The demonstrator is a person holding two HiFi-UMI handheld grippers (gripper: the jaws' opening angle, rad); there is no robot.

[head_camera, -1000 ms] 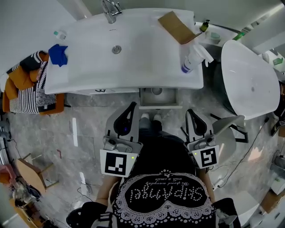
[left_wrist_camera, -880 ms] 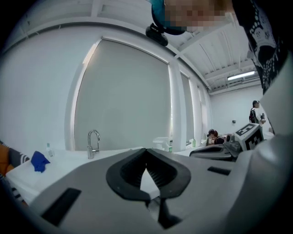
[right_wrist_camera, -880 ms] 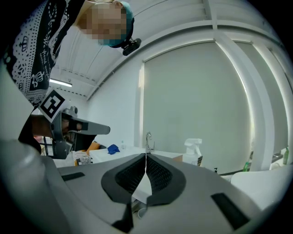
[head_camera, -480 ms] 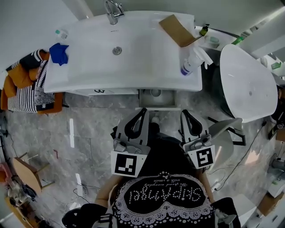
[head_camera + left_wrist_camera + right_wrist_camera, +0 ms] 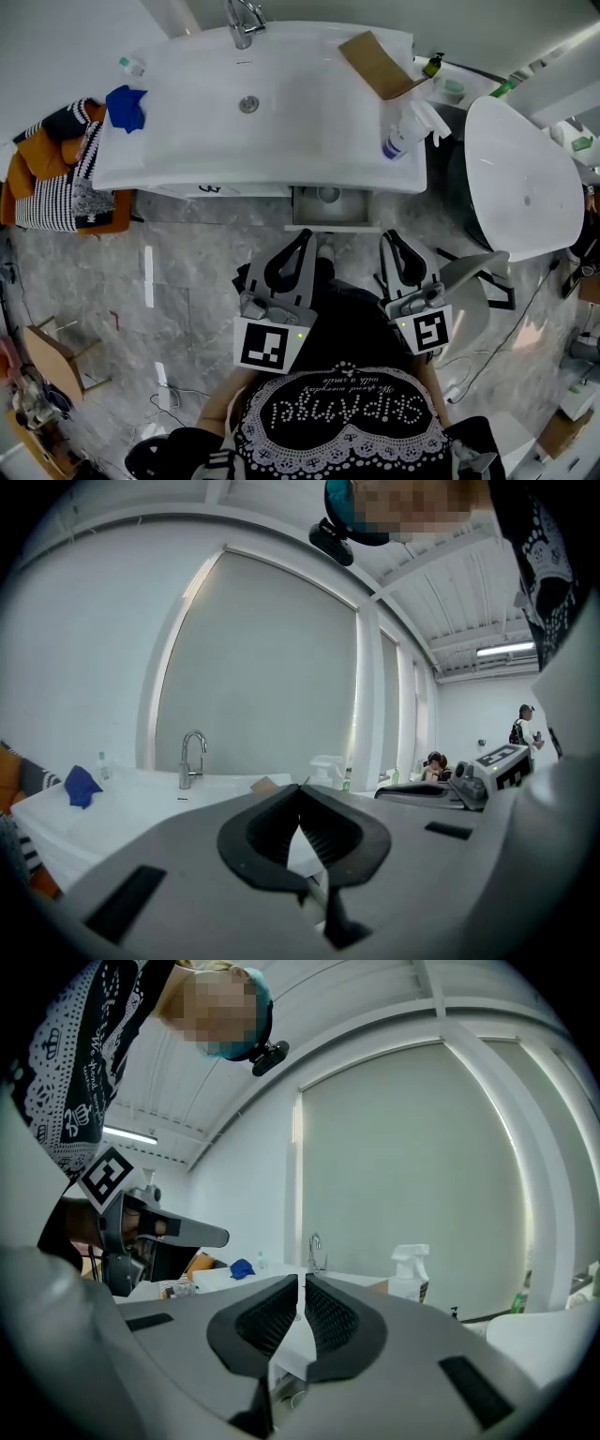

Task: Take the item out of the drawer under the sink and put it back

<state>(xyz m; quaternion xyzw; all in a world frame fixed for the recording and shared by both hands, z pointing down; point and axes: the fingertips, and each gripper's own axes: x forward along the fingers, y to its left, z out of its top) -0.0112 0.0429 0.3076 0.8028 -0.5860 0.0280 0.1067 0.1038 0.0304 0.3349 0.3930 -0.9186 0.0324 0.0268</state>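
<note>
Grey plastic lined with black ribbing, the left gripper (image 5: 300,789) is clenched. Its jaws meet at the tips and hold nothing. The matching grey right gripper (image 5: 302,1283) is likewise pressed closed and empty.

In the head view both are held close in front of the person's black patterned top. The left gripper (image 5: 305,236) and the right gripper (image 5: 391,238) are near each other, each pointing towards the sink unit, with its marker cube nearest the body.

Just beyond their tips the shallow grey drawer (image 5: 333,224) stands pulled out from under the counter. A small pale round item (image 5: 328,194) lies inside it, too small to identify. Neither gripper touches the drawer or the item.

Above the drawer is the wide white sink basin (image 5: 187,141) with a chrome tap (image 5: 242,19) at its back edge. On the sink's left end lie a crumpled blue cloth (image 5: 125,105) and a small clear bottle (image 5: 131,66). On its right end are a brown cardboard piece (image 5: 375,64) and a white spray bottle (image 5: 408,127) lying on its side.

To the right of the sink is a large white oval fixture (image 5: 525,178). To the left, orange and black-and-white striped fabric (image 5: 56,183) is heaped on the grey marbled floor (image 5: 187,281).
</note>
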